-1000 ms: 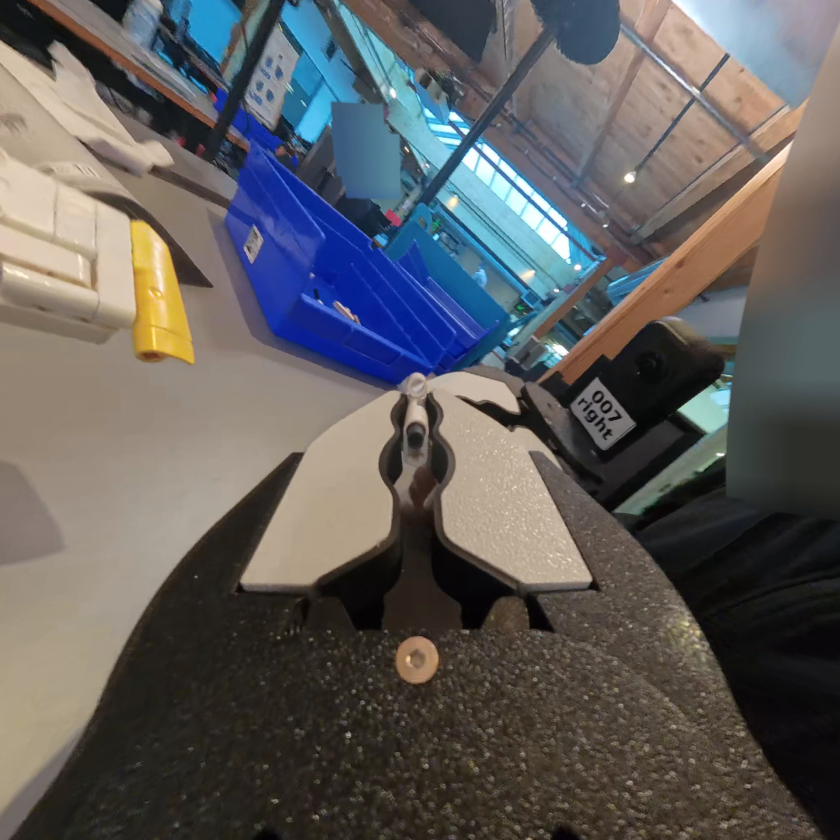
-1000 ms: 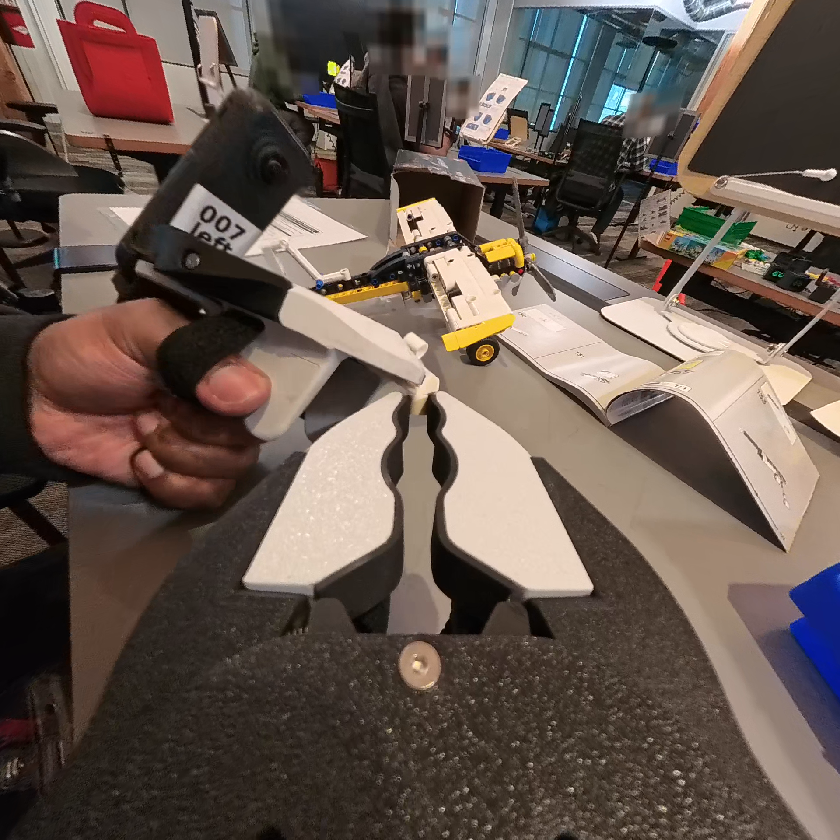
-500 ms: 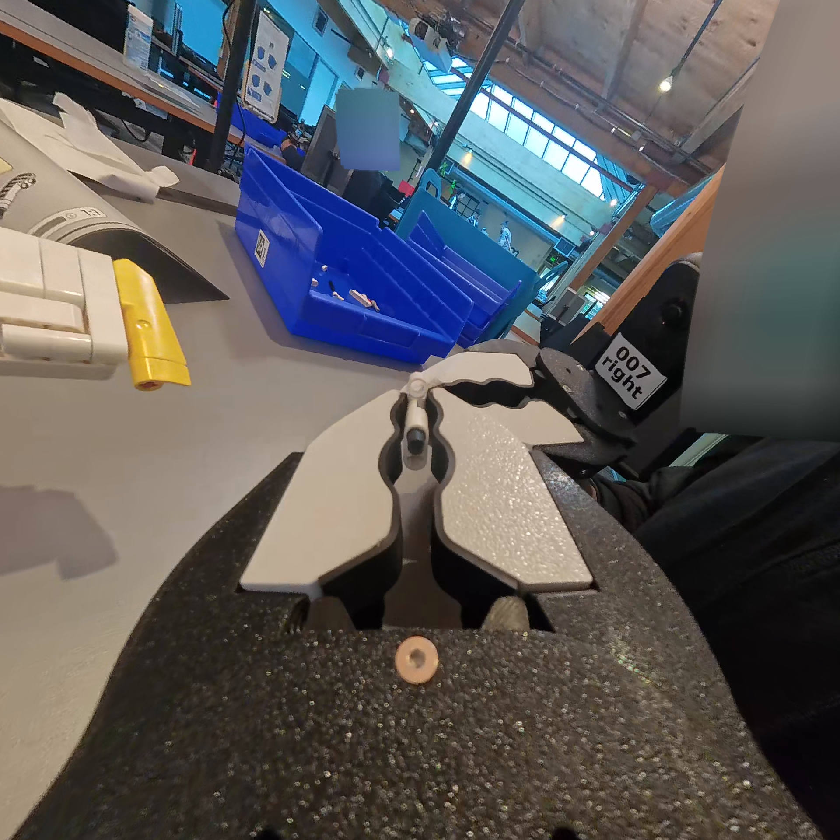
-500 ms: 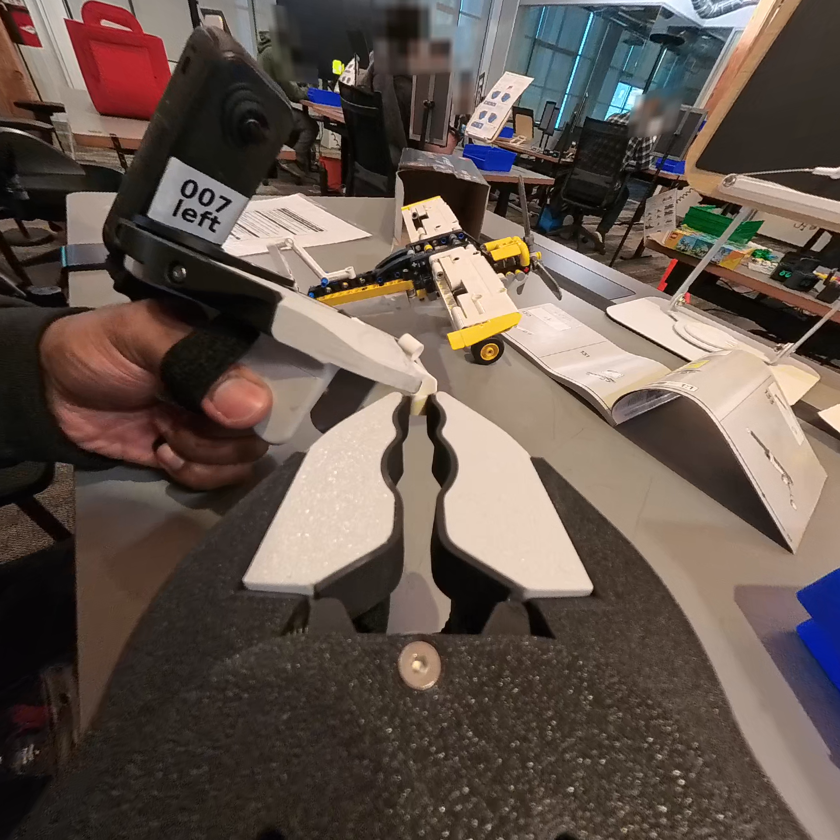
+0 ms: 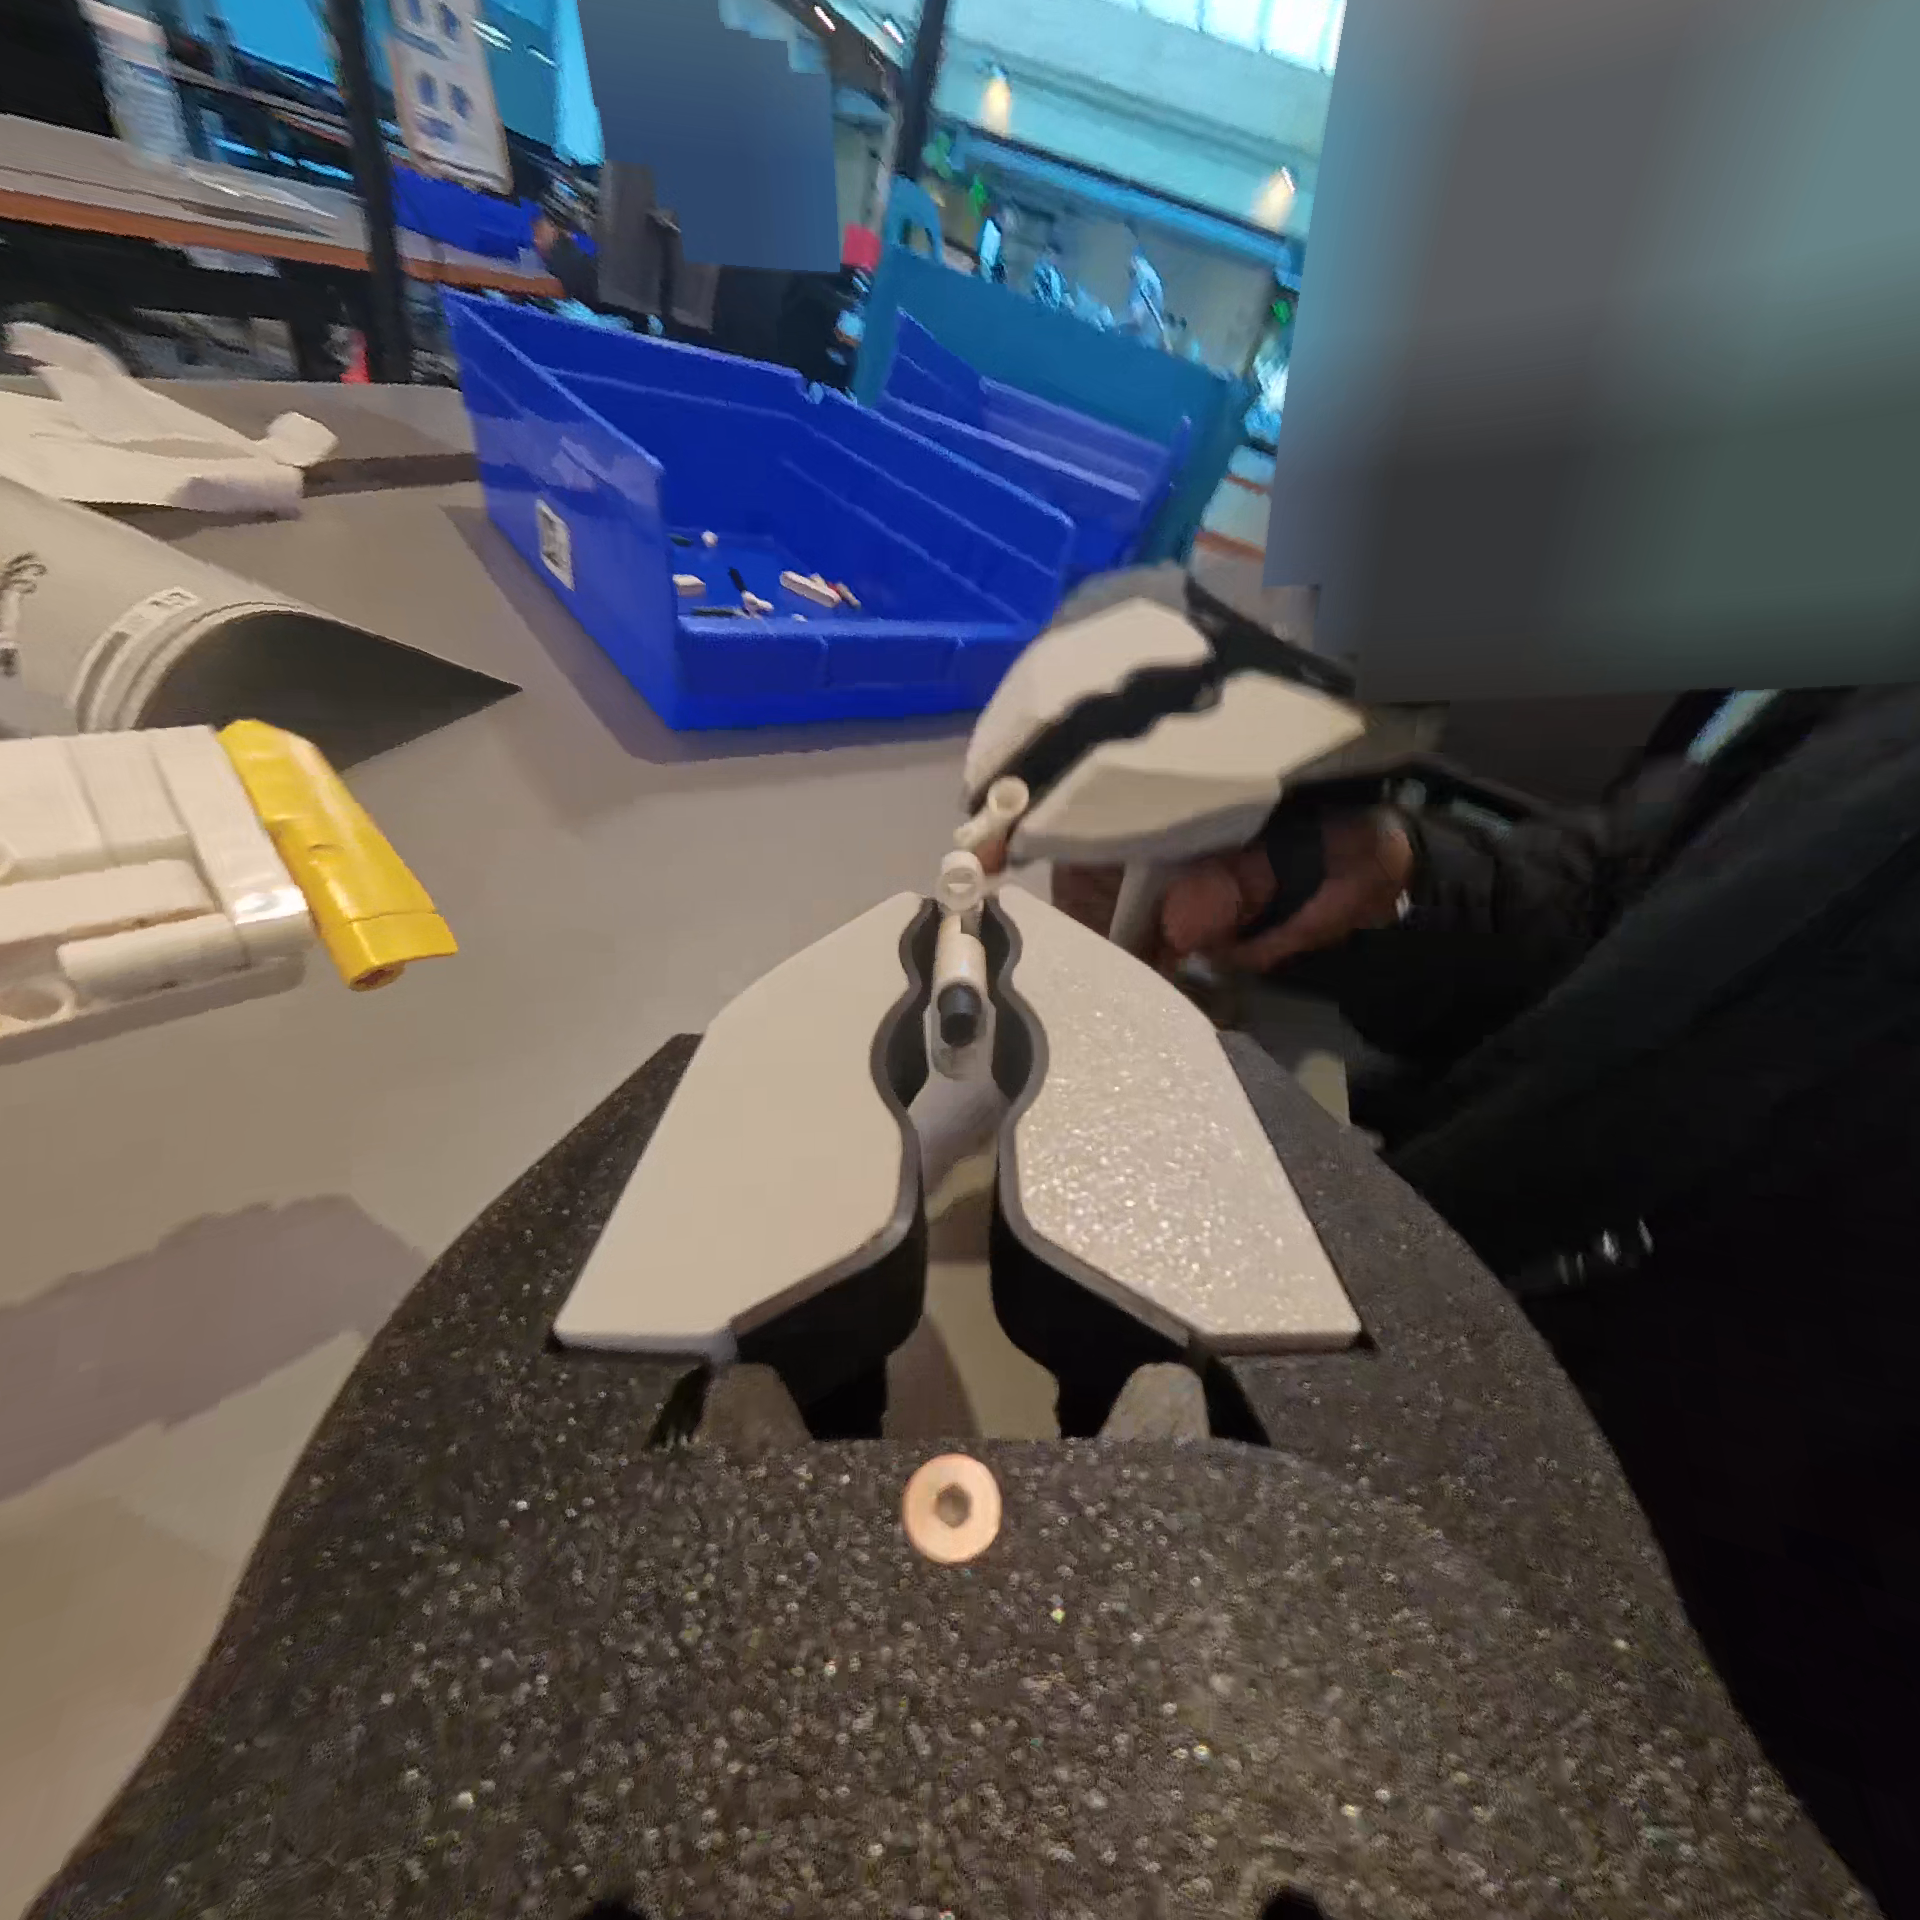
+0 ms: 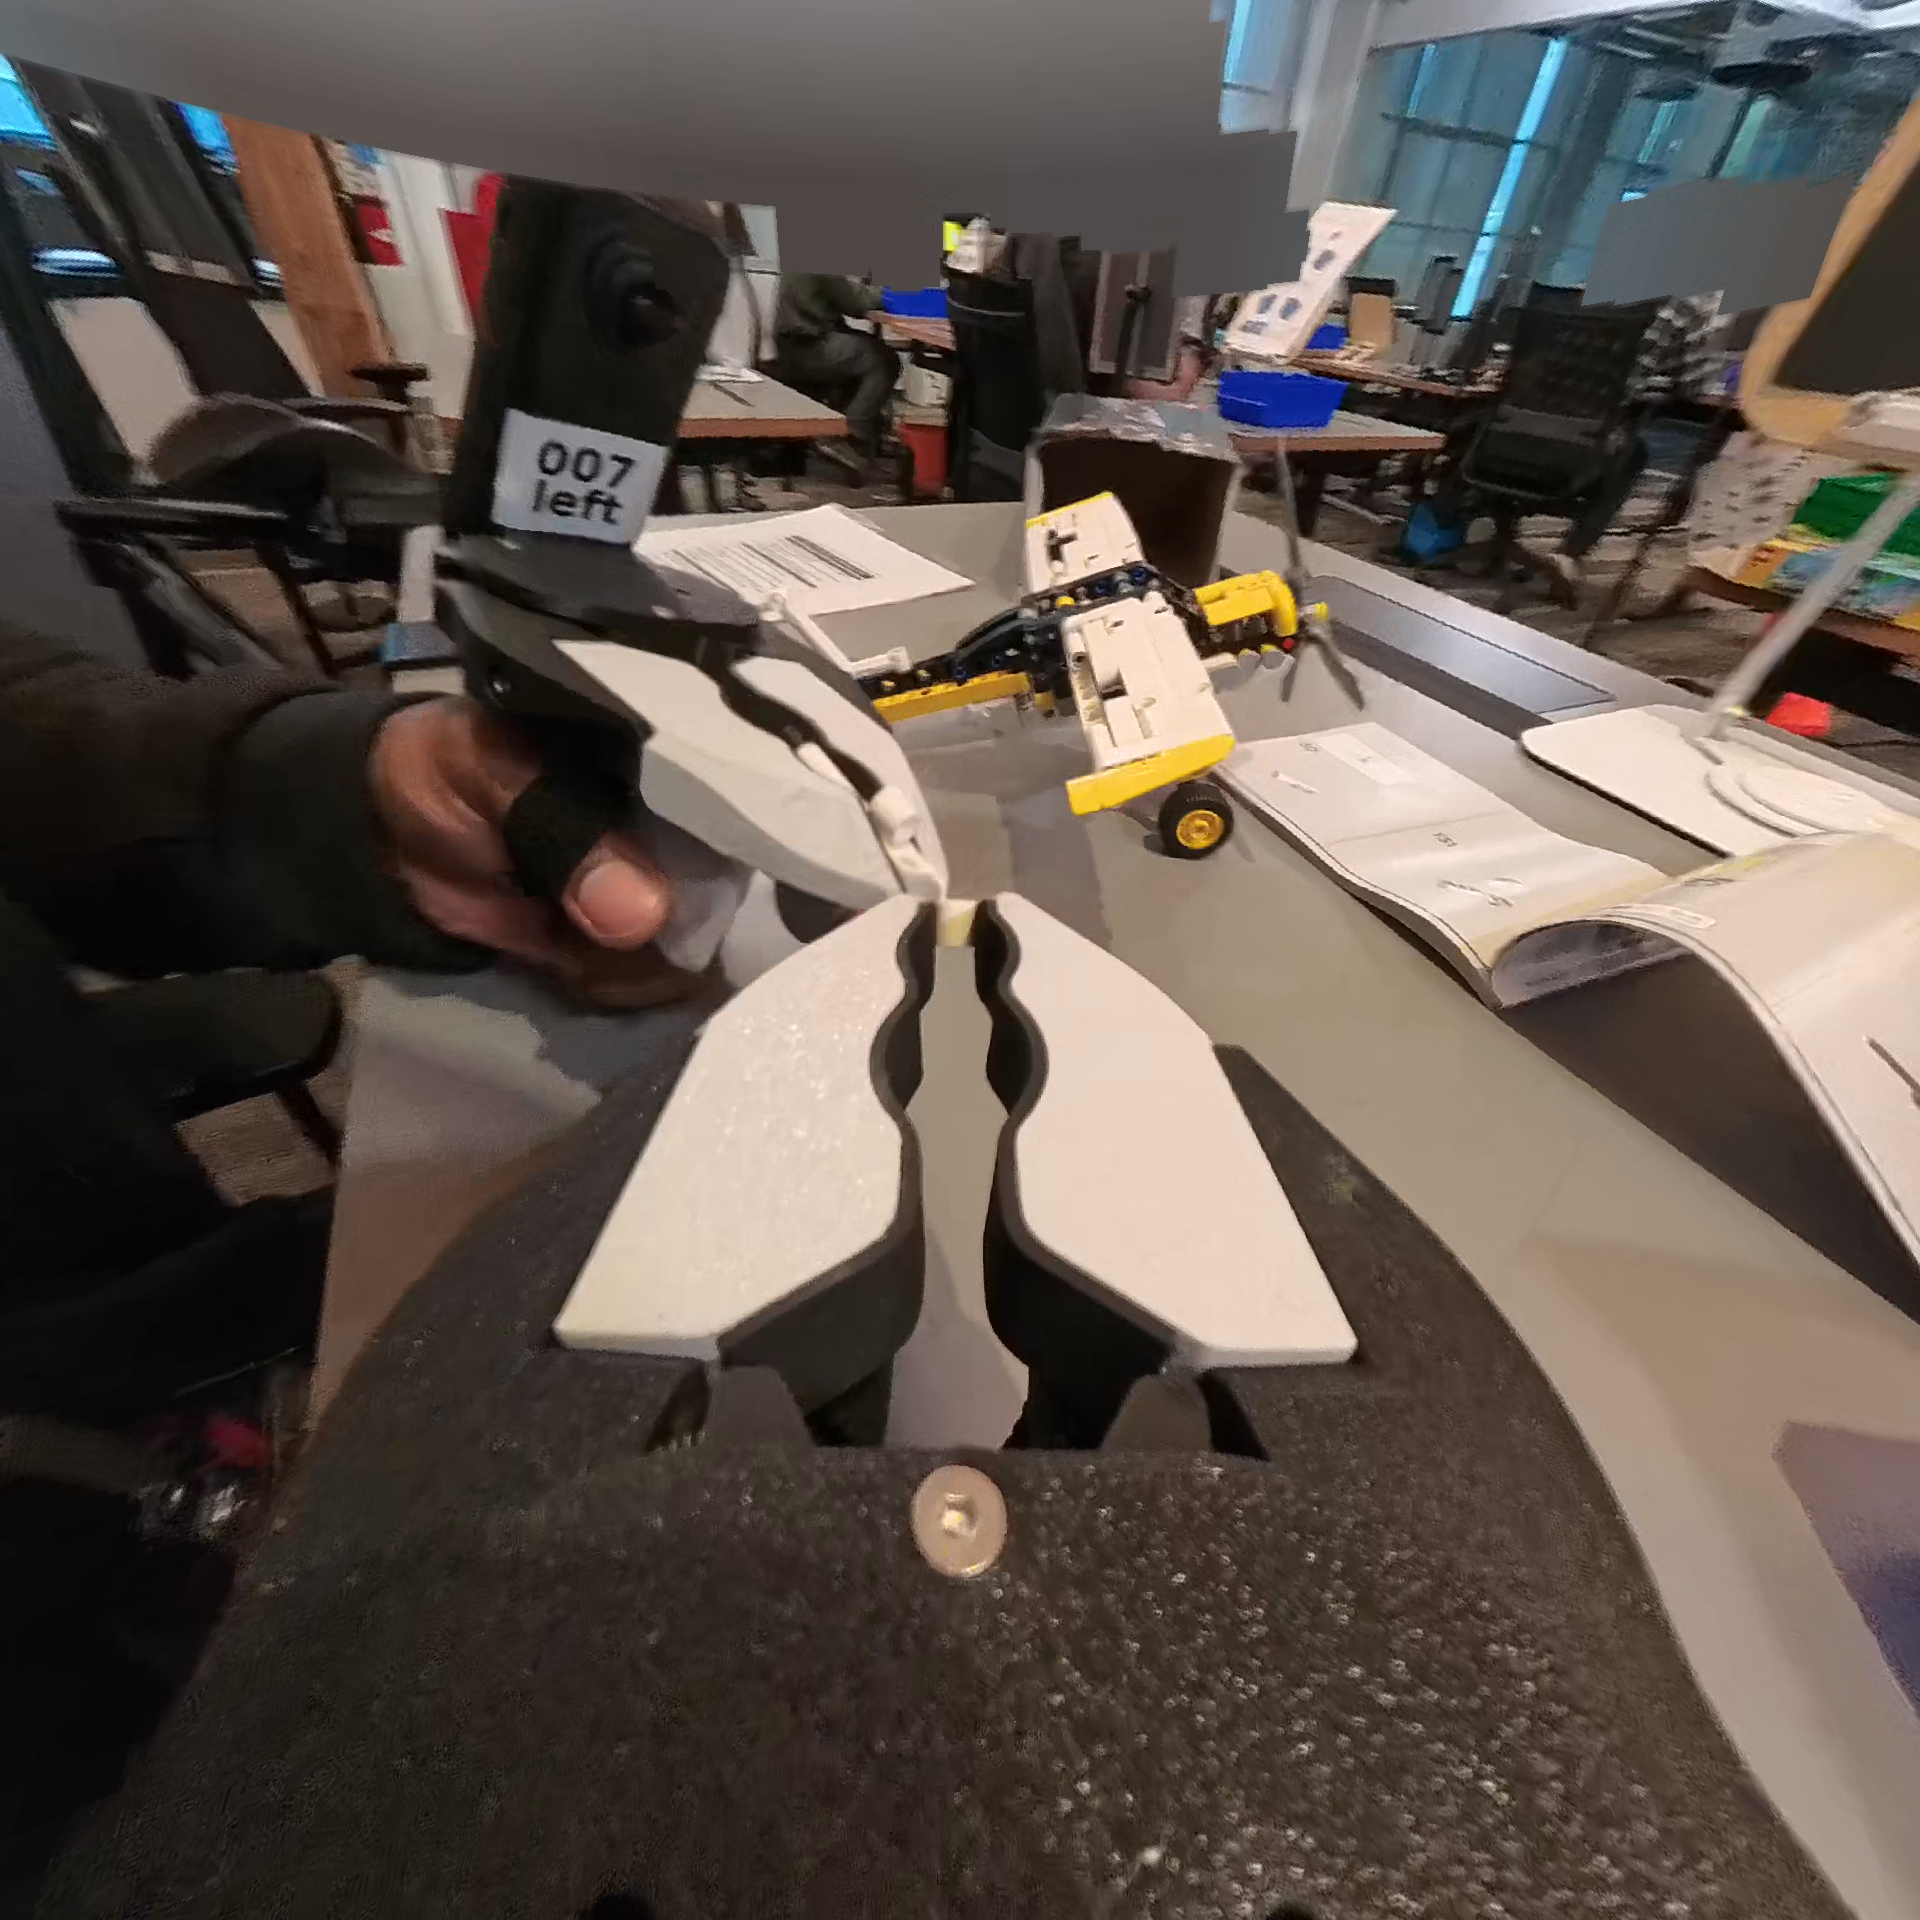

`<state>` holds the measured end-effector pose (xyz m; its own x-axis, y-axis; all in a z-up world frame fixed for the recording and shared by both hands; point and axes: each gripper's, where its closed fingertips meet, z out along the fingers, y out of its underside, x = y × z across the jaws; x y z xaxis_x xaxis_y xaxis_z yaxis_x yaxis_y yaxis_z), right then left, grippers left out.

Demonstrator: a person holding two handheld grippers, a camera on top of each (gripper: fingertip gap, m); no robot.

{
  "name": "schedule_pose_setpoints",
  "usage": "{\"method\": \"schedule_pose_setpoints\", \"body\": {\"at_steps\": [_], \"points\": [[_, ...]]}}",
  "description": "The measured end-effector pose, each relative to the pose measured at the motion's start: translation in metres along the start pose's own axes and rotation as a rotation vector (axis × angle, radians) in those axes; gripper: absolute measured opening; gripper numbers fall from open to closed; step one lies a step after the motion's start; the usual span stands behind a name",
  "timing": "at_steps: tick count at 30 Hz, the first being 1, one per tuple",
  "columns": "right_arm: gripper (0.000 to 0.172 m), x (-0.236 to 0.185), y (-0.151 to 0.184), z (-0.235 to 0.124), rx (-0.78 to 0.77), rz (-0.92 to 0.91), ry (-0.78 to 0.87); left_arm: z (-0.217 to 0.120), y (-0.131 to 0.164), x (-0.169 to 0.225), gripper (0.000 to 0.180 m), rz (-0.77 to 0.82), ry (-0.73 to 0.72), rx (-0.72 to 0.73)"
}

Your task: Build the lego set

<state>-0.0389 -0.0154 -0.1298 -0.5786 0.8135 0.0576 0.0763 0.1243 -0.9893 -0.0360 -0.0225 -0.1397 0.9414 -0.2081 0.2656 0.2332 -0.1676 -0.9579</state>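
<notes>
My left gripper (image 5: pixel 961 904) is shut on a thin white connector piece with a black pin (image 5: pixel 956 977); its ringed end sticks out past the fingertips. My right gripper (image 6: pixel 956 914) is shut on a small cream-white piece (image 6: pixel 956 923). The two grippers meet tip to tip above the grey table (image 5: pixel 623 883). In the left wrist view the right gripper (image 5: pixel 997 821) holds its small piece just above my connector's end. In the right wrist view the left gripper (image 6: pixel 914 862), held by a hand (image 6: pixel 499 831), brings its white piece to the cream piece.
A white and yellow toy plane (image 6: pixel 1132 665) stands on the table behind the grippers; its wing (image 5: pixel 156 862) shows at the left. A blue bin (image 5: pixel 831 665) holds several small parts. An open instruction booklet (image 6: pixel 1455 831) lies at the right. Both grippers' tips are close together, under 4 cm apart.
The left gripper has rolled and pitched down; both its fingers now face the right wrist view. The right gripper has turned too. Both grasps have held, with the tips staying together.
</notes>
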Motion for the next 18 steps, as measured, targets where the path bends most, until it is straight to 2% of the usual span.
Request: {"method": "schedule_pose_setpoints", "body": {"at_steps": [2,7,18], "points": [[0.007,-0.005,-0.004,-0.003,0.011,0.026,-0.102,0.001,0.006,0.007,0.008,0.053,0.061,-0.048],[0.007,-0.016,-0.002,-0.005,-0.020,0.126,-0.307,0.003,0.011,0.020,0.007,0.060,0.199,-0.097],[0.008,-0.034,0.007,-0.008,-0.154,0.202,-0.523,0.001,0.018,0.030,0.007,0.103,0.313,-0.139]]}}
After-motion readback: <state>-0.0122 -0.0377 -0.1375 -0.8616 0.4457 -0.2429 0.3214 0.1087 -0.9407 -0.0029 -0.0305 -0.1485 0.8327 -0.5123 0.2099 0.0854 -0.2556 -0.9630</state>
